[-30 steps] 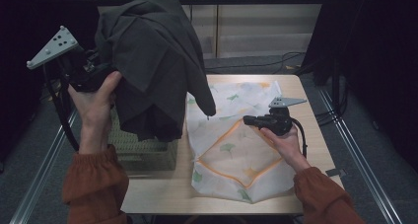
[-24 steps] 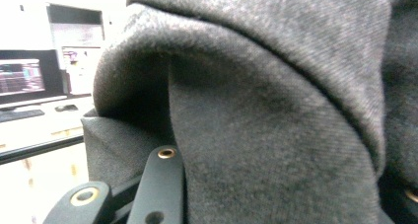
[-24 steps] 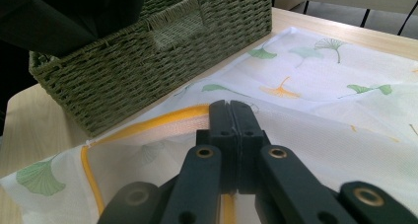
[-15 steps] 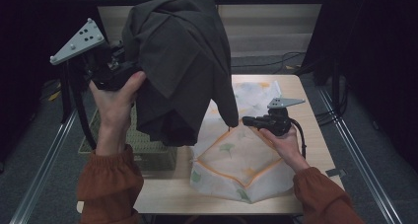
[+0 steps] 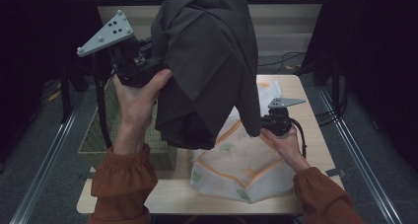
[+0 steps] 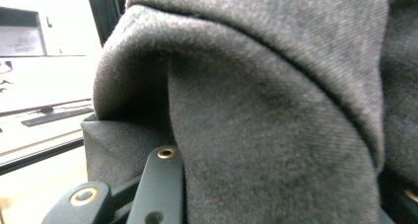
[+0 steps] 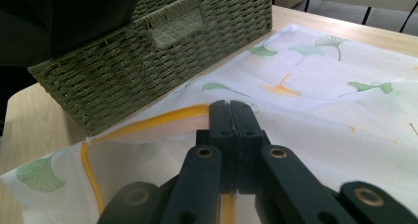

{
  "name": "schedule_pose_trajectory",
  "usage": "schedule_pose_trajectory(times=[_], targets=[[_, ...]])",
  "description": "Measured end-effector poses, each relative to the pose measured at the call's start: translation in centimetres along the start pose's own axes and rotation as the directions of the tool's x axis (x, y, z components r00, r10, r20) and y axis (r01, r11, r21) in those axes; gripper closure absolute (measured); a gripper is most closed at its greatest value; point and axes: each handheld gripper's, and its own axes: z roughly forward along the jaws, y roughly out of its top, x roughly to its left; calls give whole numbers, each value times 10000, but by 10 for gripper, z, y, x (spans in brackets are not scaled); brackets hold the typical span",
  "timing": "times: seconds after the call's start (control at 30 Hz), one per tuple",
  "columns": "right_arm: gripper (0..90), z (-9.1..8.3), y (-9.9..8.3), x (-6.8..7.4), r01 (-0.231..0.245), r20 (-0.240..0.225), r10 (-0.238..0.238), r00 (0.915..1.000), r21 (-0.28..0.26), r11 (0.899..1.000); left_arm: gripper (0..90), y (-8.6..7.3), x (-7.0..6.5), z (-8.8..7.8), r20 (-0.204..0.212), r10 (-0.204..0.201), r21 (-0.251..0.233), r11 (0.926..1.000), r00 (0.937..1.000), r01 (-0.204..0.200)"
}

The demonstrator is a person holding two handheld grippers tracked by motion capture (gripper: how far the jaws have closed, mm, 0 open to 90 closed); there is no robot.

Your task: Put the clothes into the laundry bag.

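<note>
Grey garment (image 5: 207, 61) hangs above the white bag's (image 5: 241, 160) orange-trimmed edge.

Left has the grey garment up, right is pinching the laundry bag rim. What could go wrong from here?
1. The grey garment hangs in loose folds from the left gripper; a trailing corner may snag the wicker basket or miss the mouth.
2. The right gripper pinches only the laundry bag orange rim; the thin mesh could slip free, perhaps closing the opening.

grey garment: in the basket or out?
Out. The grey garment hangs bunched in the air from the left gripper, above the wicker basket and the leaf-print mesh bag.
</note>
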Motion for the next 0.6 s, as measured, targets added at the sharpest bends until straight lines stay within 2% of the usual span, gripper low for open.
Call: schedule_pose_trajectory(times=[0.13,0.37,0.53,0.6], targets=[[896,0,0,0,-30,-7,30,10000,2,10000,679,4,-5,4,155,-32,-100,9999,9999,33],[896,3,-1,1,-24,-40,25,10000,58,10000,678,16,-23,19,563,250,-6,9997,9981,-250],[896,2,-1,1,4,-59,-4,10000,30,10000,677,10,-27,22,725,260,-55,9997,9970,-257],[896,0,0,0,-11,-71,11,10000,-15,10000,676,1,-29,24,860,60,-26,10000,9963,-58]])
